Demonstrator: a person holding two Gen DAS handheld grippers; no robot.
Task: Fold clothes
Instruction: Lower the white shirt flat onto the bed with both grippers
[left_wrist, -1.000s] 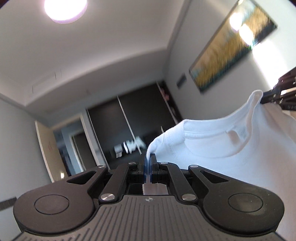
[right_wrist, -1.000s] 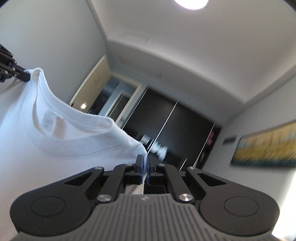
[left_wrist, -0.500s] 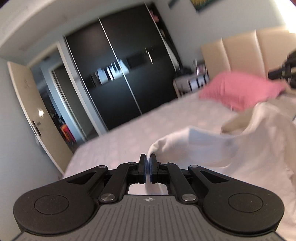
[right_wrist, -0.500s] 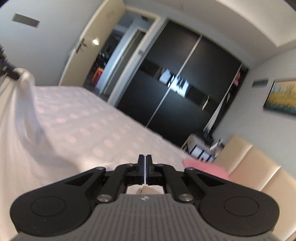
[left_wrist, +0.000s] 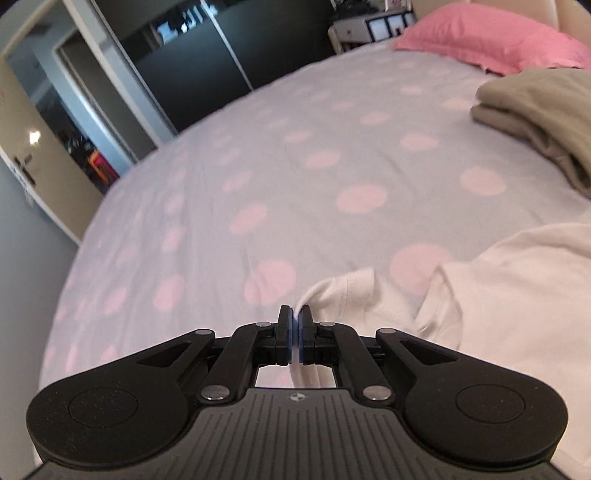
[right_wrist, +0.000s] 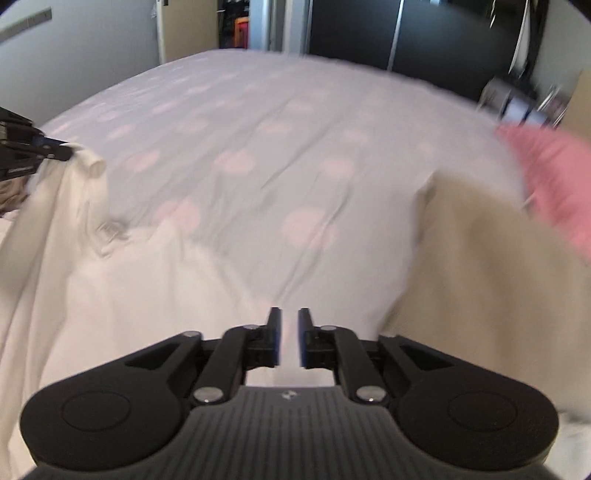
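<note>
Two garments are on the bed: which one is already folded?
The beige garment, lying as a neat folded stack near the pink pillow. The white T-shirt lies rumpled, pinched by the left gripper.

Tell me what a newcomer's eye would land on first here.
The white T-shirt sprawled over the near left of the polka-dot bed, one corner pinched in the shut left gripper. The right gripper, jaws just opened and empty, hovers beside folded beige clothes, with a pink pillow beyond.
</note>
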